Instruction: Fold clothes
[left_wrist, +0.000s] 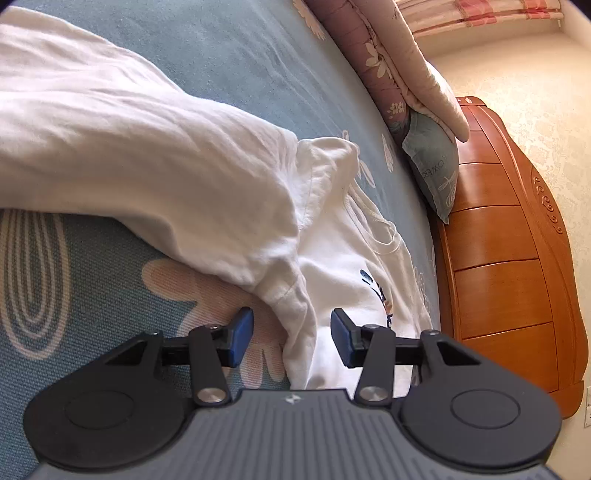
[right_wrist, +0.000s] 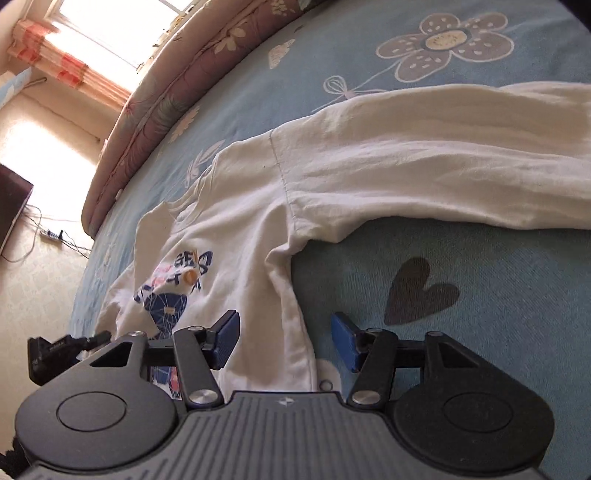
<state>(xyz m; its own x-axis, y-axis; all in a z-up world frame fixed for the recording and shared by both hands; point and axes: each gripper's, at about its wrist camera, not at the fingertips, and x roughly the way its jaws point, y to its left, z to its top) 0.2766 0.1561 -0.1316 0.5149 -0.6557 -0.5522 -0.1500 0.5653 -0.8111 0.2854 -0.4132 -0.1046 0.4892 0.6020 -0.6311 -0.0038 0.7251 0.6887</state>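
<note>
I am looking over a blue flowered bedspread (right_wrist: 480, 295), where a white long-sleeved shirt (right_wrist: 229, 236) is lying print-side up, body flat, both sleeves stretching outward. One sleeve (left_wrist: 129, 147) is running away from my left side, the other sleeve (right_wrist: 424, 166) from my right. I am holding the left gripper (left_wrist: 291, 338) and right gripper (right_wrist: 284, 341) low over the shirt's side edges, each with jaws spread and gripping nothing. I am judging this as either laying out or starting a side fold; the pictures are not settling which. Any grasp is calling for a pinch on a side seam.
</note>
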